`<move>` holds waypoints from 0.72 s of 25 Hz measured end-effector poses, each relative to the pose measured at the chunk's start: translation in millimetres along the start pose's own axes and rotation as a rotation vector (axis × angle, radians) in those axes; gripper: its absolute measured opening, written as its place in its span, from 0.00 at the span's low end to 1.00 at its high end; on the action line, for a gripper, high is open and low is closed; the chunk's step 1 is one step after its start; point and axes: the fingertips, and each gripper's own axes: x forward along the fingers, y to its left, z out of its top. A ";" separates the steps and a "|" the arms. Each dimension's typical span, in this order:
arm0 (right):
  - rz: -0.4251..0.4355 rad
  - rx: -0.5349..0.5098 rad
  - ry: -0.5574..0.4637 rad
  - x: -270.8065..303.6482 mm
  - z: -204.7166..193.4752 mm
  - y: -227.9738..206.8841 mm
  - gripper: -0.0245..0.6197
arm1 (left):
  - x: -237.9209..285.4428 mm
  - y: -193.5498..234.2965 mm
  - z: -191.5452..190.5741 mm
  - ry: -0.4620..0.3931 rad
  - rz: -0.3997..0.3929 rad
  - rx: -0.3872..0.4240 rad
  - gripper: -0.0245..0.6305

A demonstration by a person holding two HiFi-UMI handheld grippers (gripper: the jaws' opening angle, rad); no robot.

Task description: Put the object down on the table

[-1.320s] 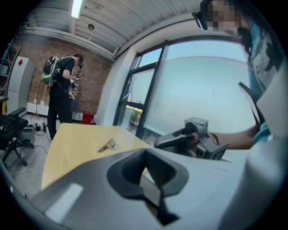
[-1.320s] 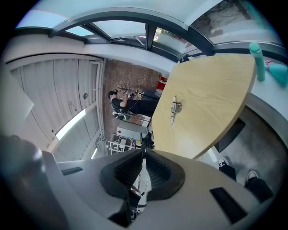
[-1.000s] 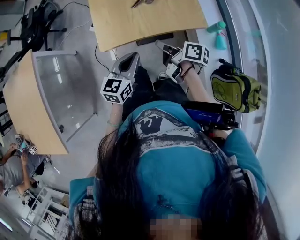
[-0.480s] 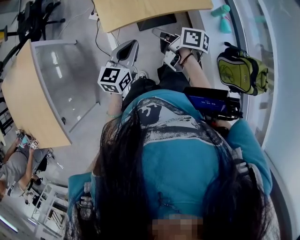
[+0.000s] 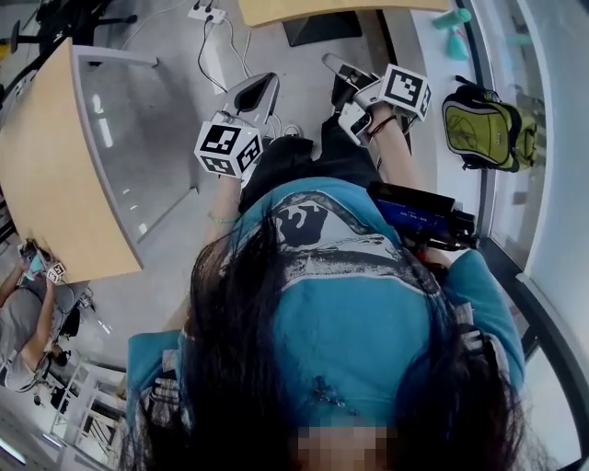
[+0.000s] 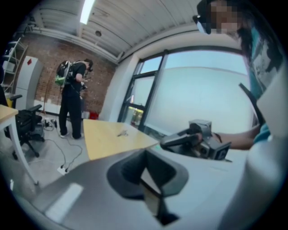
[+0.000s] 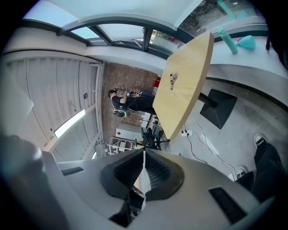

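A small metallic object (image 7: 172, 80) lies on the light wooden table (image 7: 184, 85), far ahead of both grippers; in the left gripper view the object (image 6: 121, 133) is a small speck on the tabletop (image 6: 108, 137). In the head view only the table's near edge (image 5: 340, 7) shows at the top. My left gripper (image 5: 262, 81) is held in the air over the floor, jaws together and empty (image 6: 145, 155). My right gripper (image 5: 329, 61) hovers beside it, also shut with nothing between its pads (image 7: 144, 155). The left gripper view shows the right gripper (image 6: 180, 140) from the side.
A green backpack (image 5: 488, 124) and teal items (image 5: 456, 28) sit by the window at the right. A second table with a glass panel (image 5: 46, 166) stands at the left. Cables and a power strip (image 5: 207, 14) lie on the floor. A person (image 6: 72, 99) stands by the brick wall.
The wooden table has slid up and nearly out of the head view as the person moves back from it. Both grippers stay shut and empty, held side by side.
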 end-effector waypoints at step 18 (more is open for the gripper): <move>-0.043 -0.023 -0.049 -71.0 -83.7 0.2 0.07 | -44.0 -60.4 -23.9 -0.024 -0.107 0.014 0.04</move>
